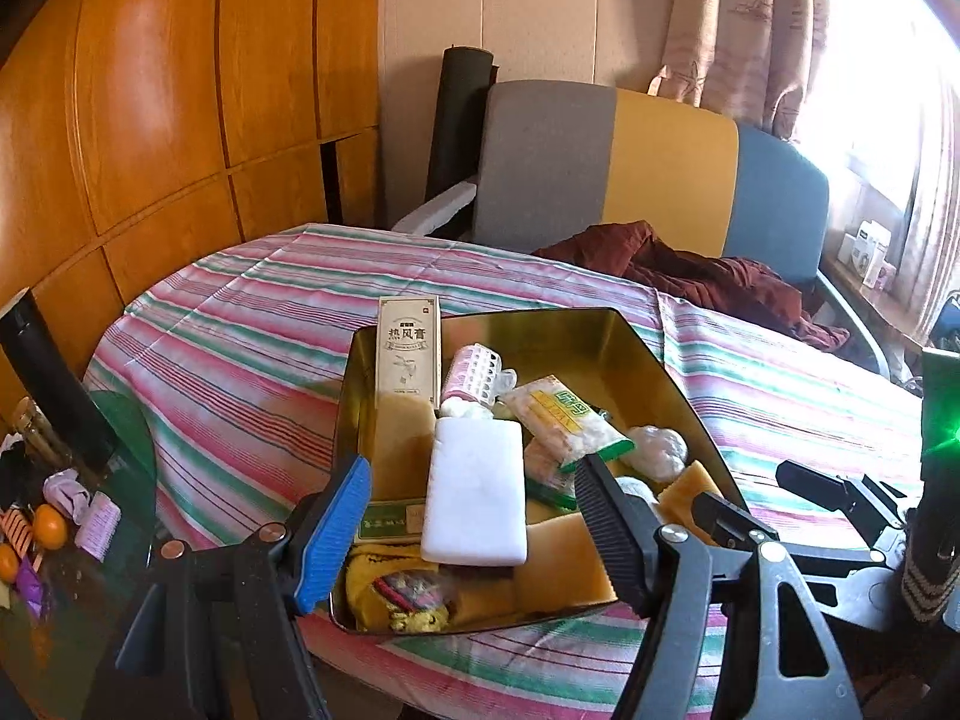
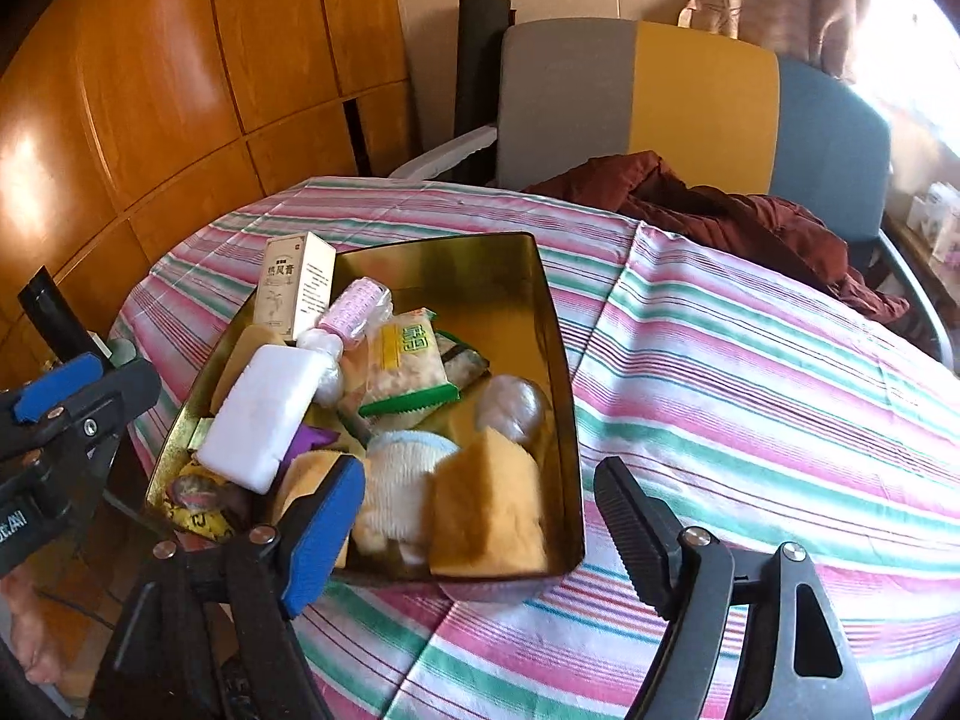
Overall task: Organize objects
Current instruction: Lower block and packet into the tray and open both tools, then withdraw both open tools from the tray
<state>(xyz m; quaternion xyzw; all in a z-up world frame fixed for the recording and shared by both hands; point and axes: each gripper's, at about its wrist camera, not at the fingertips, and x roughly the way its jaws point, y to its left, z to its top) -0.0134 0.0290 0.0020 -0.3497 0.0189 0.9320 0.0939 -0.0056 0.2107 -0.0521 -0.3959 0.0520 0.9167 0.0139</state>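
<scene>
A gold tin (image 1: 660,372) (image 2: 561,360) stands on the striped tablecloth, filled with several items. In it lie a white block (image 1: 474,498) (image 2: 264,414), a tan carton (image 1: 408,354) (image 2: 294,282), a pink roller (image 1: 474,372) (image 2: 354,306), a green-edged snack packet (image 1: 564,420) (image 2: 408,366), a yellow sponge (image 2: 486,510) and a white cloth (image 2: 402,480). My left gripper (image 1: 474,534) hovers open over the tin's near end, its pads either side of the white block without touching it. My right gripper (image 2: 477,534) is open above the tin's near right corner, holding nothing.
The striped tablecloth (image 2: 750,390) stretches bare to the right of the tin. A grey, yellow and blue chair (image 1: 672,168) with a maroon garment (image 1: 690,270) stands behind the table. A glass side table (image 1: 72,516) with oranges and small items is at the left. Wood panels line the wall.
</scene>
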